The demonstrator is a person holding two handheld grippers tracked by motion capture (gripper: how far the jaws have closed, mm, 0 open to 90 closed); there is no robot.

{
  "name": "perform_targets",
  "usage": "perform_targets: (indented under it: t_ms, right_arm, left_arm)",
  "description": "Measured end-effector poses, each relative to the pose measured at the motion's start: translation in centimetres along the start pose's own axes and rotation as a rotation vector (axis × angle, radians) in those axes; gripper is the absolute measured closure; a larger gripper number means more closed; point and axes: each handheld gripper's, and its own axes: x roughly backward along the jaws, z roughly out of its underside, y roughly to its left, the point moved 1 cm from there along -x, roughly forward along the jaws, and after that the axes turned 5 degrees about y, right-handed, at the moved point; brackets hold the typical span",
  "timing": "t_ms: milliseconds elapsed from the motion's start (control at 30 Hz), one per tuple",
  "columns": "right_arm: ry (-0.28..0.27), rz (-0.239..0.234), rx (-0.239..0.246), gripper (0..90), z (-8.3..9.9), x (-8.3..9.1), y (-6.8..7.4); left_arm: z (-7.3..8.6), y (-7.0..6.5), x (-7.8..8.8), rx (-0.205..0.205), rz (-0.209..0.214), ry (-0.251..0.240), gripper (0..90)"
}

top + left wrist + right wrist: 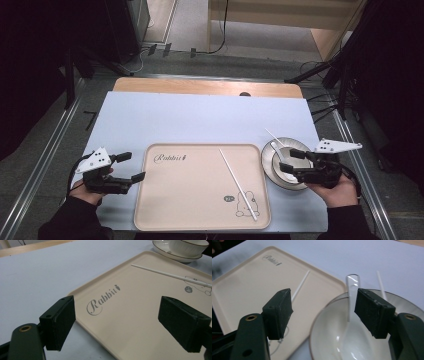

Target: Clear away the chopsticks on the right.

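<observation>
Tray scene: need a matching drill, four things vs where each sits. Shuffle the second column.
Things:
1. tray
2. chopstick on tray
3. spoon
4. left gripper

Places:
A. in the bowl
B. lying diagonally across the printed rabbit
C. open, beside the tray's left edge
D. middle of the white mat, left of the bowl

Pairs: 1-D, 2-B, 3-A, 4-C

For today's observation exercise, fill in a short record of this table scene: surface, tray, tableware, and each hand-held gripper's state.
Surface: pale mat over a wooden table
Tray: beige tray, "Rabbit" print, one white chopstick lying on it
Tableware: bowl on plate, right of tray; white spoon inside; second chopstick across the rim
Left hand-held gripper: open, beside tray's left edge
Right hand-held gripper: open, over the bowl
</observation>
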Motion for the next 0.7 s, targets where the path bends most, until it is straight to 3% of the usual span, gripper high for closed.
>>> perform_targets:
  t_ms: [500,700]
  right_arm:
    - [-0.044,0.127,-0.111,33.6,3.2,3.1,-5.8]
    - [-0.064,0.173,-0.161,38.1,4.9,4.1,-7.4]
  left_arm:
    - [0.1,0.1,0.1,0.001,-0.004,0.004,14.9]
    - [0.1,0.1,0.1,0.000,-0.005,0.007,14.9]
